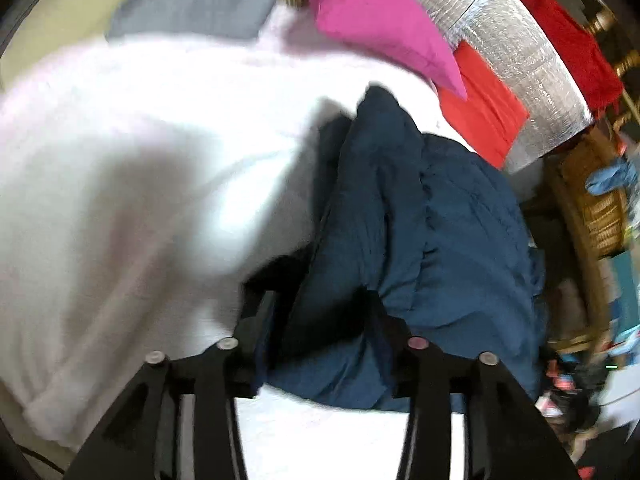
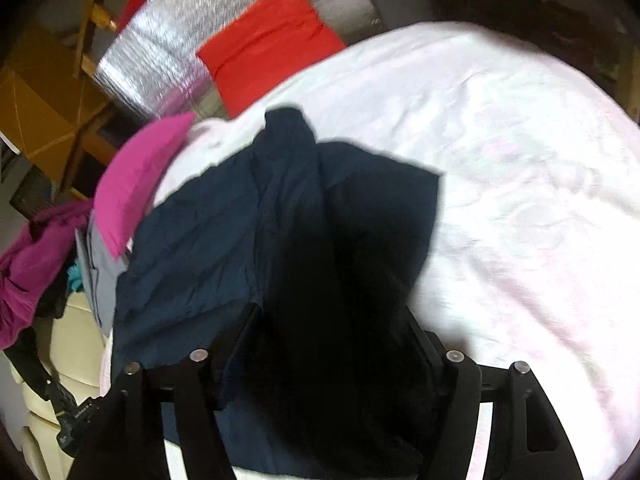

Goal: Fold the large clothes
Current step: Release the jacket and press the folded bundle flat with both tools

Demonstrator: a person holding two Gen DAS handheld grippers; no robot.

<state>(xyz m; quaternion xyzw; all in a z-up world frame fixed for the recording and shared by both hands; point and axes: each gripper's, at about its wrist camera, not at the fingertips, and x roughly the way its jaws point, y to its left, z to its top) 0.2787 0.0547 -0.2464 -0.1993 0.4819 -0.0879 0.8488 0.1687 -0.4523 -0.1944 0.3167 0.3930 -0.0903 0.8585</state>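
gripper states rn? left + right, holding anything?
Left tongs: fingers apart, navy garment bunched between them; a firm clamp cannot be told.
Right tongs: same navy garment fills the gap; grip cannot be told.

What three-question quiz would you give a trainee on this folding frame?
1. True or false: the navy garment lies on a white sheet.
2. Which folded item rests against the silver foil-covered block? A) the red cloth B) a green towel C) a striped sock
3. Fill in: in the left wrist view, navy fabric sits between the fingers of the left gripper, and beyond it lies a ____ pillow.

Key: 1 true; 2 A; 3 pink.

In the right wrist view the right gripper also has dark fabric between its fingers; whether either one is clamped on the cloth cannot be told.
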